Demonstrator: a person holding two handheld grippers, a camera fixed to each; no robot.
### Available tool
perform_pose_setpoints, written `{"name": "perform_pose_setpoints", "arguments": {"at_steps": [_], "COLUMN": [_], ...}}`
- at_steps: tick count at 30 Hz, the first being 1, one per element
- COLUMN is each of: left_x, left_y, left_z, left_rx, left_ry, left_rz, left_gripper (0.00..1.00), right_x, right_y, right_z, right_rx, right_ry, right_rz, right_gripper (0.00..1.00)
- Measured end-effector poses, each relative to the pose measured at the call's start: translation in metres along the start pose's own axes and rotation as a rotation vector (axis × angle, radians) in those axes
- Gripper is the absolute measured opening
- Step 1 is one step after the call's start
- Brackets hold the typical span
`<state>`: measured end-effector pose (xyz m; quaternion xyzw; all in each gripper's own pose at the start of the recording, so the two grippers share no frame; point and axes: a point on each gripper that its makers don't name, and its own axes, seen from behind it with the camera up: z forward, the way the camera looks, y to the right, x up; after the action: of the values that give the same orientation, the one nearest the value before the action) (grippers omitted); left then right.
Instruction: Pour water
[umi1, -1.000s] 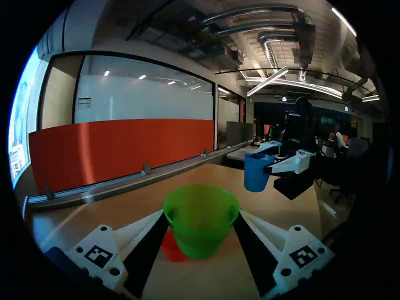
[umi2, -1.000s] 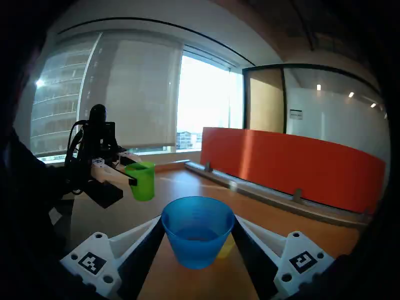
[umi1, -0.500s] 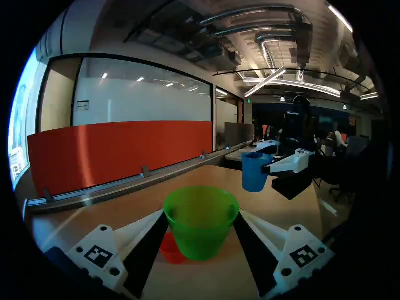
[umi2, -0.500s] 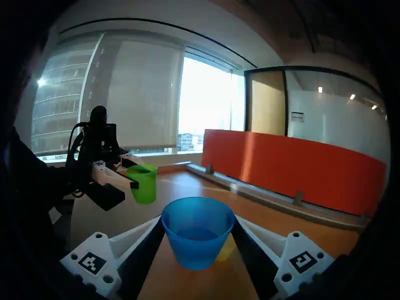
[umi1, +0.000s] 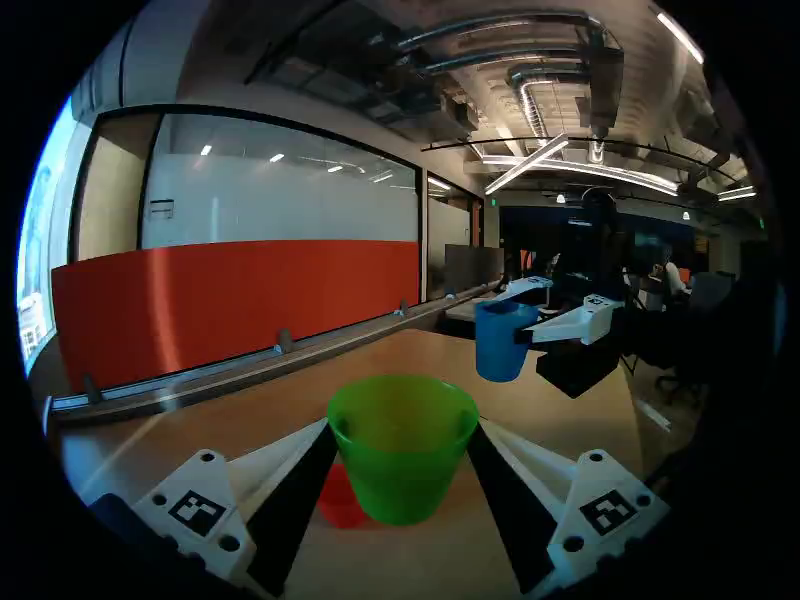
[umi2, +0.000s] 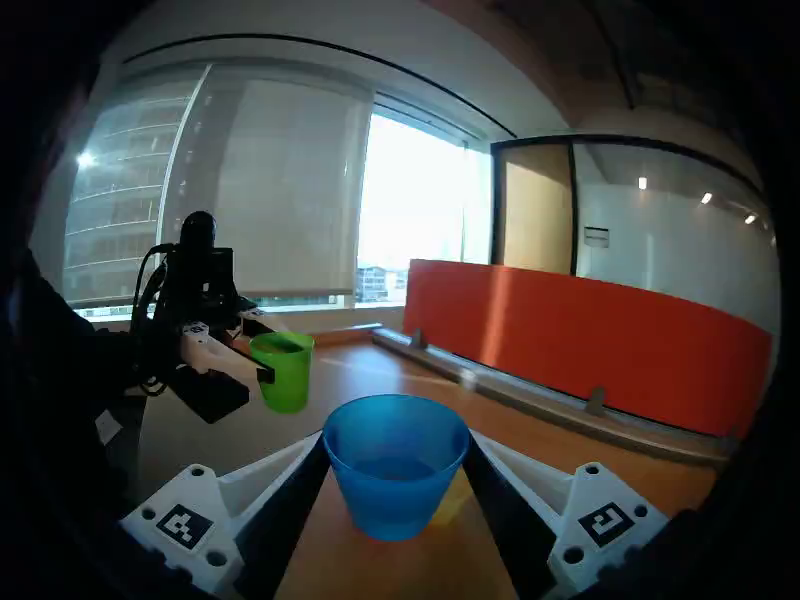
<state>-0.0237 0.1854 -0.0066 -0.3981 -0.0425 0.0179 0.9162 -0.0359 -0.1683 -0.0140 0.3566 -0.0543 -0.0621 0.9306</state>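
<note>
as seen along its own fingers in the left gripper view, the left gripper (umi1: 402, 455) is closed to cup width. both white fingers (umi1: 260, 465) press on the sides of a green tapered plastic cup (umi1: 402, 430). the green cup sits upright between the fingers, near their tips, with its mouth up. its contents cannot be told. low behind it, to its left, a small red plastic cup (umi1: 338, 498) rests on the light wooden table top (umi1: 570, 410), partly hidden.

the right gripper (umi2: 396, 470) is likewise closed to cup width, with both fingers pressing on a blue tapered plastic cup (umi2: 396, 485). the blue cup is upright and centred between the fingers. a shallow level of water shows near its bottom. a yellow object (umi2: 452, 498) lies behind it on the table, mostly hidden.

in the left gripper view the blue cup appears farther off, right of centre, held by the right gripper clear of the table top. in the right gripper view the green cup appears at left, held by the left gripper. the two cups are well apart and neither is tilted. an orange partition panel (umi1: 230, 300) runs along the far edge of the table.
</note>
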Motion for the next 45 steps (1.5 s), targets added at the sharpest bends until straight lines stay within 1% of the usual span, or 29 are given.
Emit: {"name": "perform_pose_setpoints", "arguments": {"at_steps": [5, 8, 14, 20, 29, 38, 45], "left_x": [-0.006, -0.01, -0.015, -0.019, -0.026, -0.027, -0.026], "left_y": [0.003, 0.006, 0.011, 0.017, 0.023, 0.025, 0.031], "left_z": [0.004, 0.006, 0.008, 0.01, 0.015, 0.021, 0.024], "left_rx": [-0.007, -0.016, -0.018, -0.027, -0.023, -0.009, -0.014], "left_ry": [-0.012, -0.017, -0.027, -0.029, -0.035, -0.023, -0.014], "left_rz": [-0.002, 0.0, 0.016, 0.014, 0.017, 0.015, 0.01], "left_gripper": [0.87, 0.87, 0.87, 0.87, 0.87, 0.87, 0.87], "right_x": [0.004, 0.007, 0.017, 0.029, 0.047, 0.065, 0.074], "right_y": [0.001, 0.0, 0.0, -0.001, 0.0, -0.004, -0.005], "right_z": [0.004, 0.006, 0.009, 0.011, 0.015, 0.024, 0.033], "right_rx": [0.001, 0.005, 0.011, 0.003, -0.002, 0.013, 0.017], "right_ry": [0.0, 0.0, 0.011, 0.027, 0.041, 0.034, 0.024], "right_rz": [-0.025, -0.041, -0.081, -0.151, -0.25, -0.35, -0.433], "right_gripper": [0.92, 0.92, 0.92, 0.91, 0.91, 0.91, 0.91]}}
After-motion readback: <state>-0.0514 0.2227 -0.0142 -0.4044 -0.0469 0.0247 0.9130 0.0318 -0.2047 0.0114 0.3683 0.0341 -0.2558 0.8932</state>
